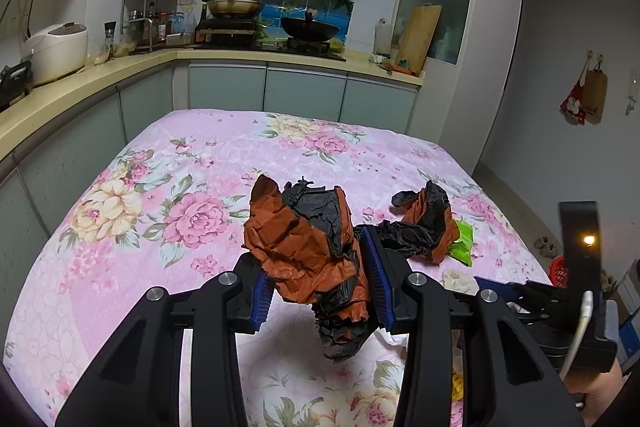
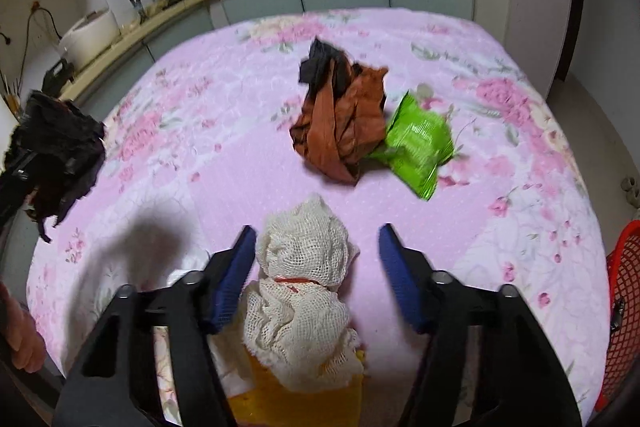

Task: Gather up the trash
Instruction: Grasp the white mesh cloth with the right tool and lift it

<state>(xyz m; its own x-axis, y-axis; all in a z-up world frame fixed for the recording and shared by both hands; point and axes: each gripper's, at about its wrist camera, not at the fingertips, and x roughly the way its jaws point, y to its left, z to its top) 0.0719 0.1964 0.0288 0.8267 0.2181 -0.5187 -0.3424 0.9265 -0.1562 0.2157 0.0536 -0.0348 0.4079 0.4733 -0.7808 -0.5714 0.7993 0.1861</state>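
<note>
Holding a crumpled orange and black wrapper (image 1: 316, 251), the left gripper (image 1: 320, 291) had its blue fingers (image 1: 376, 279) pressed on both sides of it, up above the counter (image 1: 168, 163) with its pink flowered cloth. In the right wrist view that same wrapper showed as a dark lump at the far left.

The right gripper (image 2: 316, 279) was low over the cloth, and its fingers (image 2: 400, 279) stood partly apart. A white net bag (image 2: 304, 291) sat between them. The left finger was just beside the net, maybe touching it. The right finger was clear of it, so the net was not squeezed. Something yellow (image 2: 296, 403) lay under the net, at the near edge.

Farther out on the cloth lay a second orange and black wrapper (image 2: 344, 119). A green packet (image 2: 416, 143) was touching it on the right side. A red basket (image 2: 624, 307) stood past the right edge of the counter. A hand (image 2: 20, 339) showed at the lower left of the right wrist view.
</note>
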